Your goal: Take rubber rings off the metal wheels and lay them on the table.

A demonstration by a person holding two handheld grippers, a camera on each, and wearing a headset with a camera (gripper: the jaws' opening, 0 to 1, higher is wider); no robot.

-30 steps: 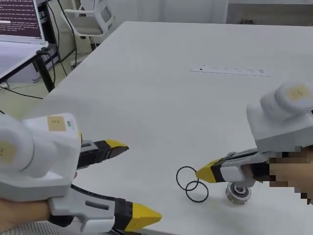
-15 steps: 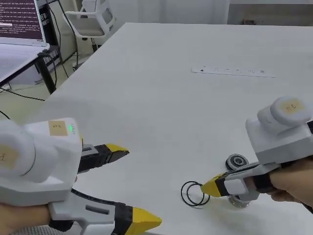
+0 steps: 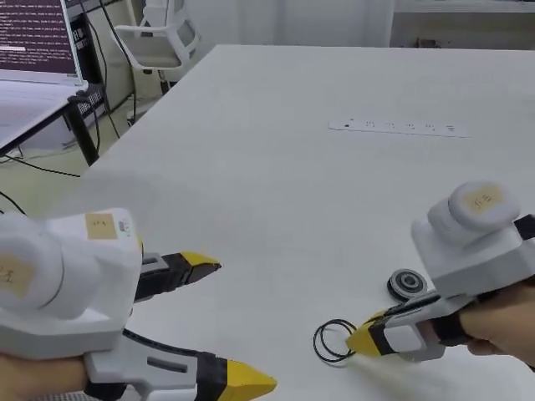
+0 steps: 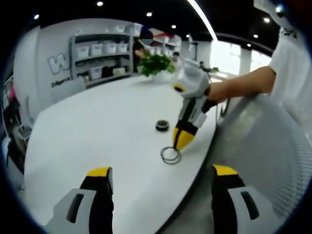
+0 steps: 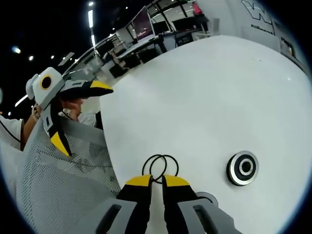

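In the head view the right tongs sit at the lower right of the frame, low over the white desk, their yellow tips drawn nearly together. In the right gripper view only a narrow slit shows between those tips, and the near edge of the rubber rings runs into it, so they appear pinched on the rings. The rings, two thin black loops that overlap, lie on the desk just left of the tips. A metal wheel lies flat on the desk near the rings, up and to the right of them and apart from the tongs. The left tongs fill the lower left of the head view with their tips wide apart and nothing between them. A white power strip lies in the upper right part of the desk, and an office chair stands at the upper left.
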